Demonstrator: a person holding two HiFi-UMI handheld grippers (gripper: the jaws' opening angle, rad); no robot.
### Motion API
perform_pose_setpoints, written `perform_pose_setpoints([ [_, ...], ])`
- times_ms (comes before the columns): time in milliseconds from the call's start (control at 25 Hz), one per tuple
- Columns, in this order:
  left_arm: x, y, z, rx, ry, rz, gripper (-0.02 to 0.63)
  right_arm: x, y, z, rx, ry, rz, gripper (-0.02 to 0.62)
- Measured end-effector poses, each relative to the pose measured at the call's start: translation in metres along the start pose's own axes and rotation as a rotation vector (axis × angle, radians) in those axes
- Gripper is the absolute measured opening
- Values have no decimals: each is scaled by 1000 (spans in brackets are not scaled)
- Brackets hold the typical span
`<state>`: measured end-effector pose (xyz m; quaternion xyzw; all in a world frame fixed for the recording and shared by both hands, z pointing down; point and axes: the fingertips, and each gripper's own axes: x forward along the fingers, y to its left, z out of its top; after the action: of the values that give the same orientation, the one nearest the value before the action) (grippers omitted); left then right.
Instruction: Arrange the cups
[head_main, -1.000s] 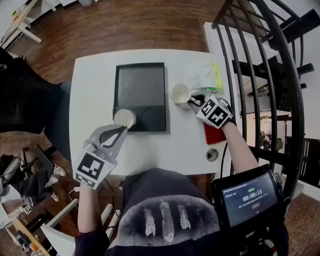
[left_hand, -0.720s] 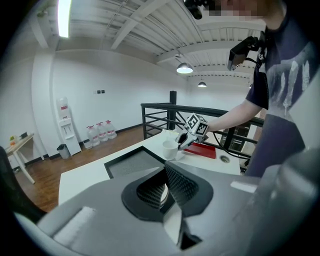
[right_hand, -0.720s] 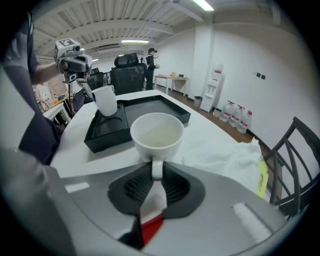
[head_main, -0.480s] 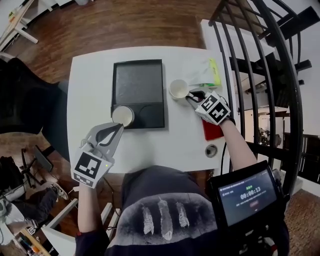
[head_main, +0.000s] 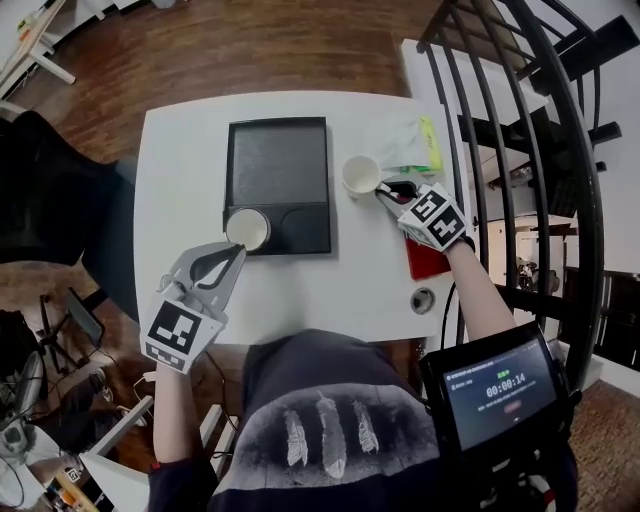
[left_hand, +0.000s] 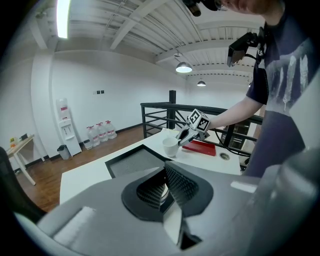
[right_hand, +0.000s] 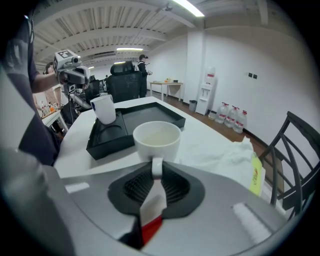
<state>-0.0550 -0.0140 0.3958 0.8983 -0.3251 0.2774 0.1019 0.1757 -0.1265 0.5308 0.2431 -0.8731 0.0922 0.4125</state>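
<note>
Taking the white table (head_main: 370, 270) as the dial in the head view, a crumpled white wrapper (head_main: 398, 140) with a yellow-green label (head_main: 431, 145) lies at two o'clock. A flat red pad (head_main: 428, 265) lies at four and a round cable grommet (head_main: 424, 301) at five. A black railing (head_main: 520, 120) stands beyond three o'clock, and wooden floor (head_main: 250, 45) shows at twelve.

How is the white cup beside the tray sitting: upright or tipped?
Upright. The cup has its open mouth facing up and its walls vertical, with its handle pinched by the right hand-held gripper.
</note>
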Motion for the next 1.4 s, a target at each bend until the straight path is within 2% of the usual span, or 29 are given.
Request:
perform_pose_setpoints([
  [280,0,4,-7,6,12,1,15,0,5,-12,4,29,26,46],
  [400,1,6,-7,10,13,-1,15,0,5,-11,-37,63,21,53],
  [480,1,5,-7,8,11,-4,15,0,5,-13,-74,104,21,88],
  [560,2,4,-8,1,10,-8,15,0,6,-11,-105,125,28,153],
  [600,2,4,-10,3,15,-12,15,0,7,-10,-127,132,31,156],
  [760,2,3,-16,7,33,-14,15,2,9,-9,-253,206,21,156],
  [840,2,2,-17,-1,32,-15,15,2,8,-9,-277,231,15,93],
  [920,2,1,-17,-21,21,-25,15,3,7,-5,-287,228,7,57],
  [1200,-2,-1,-19,-21,25,-37,15,2,15,0,-287,178,14,51],
  [1400,-5,9,-20,-30,22,-18,15,-6,11,10,-190,76,-15,50],
])
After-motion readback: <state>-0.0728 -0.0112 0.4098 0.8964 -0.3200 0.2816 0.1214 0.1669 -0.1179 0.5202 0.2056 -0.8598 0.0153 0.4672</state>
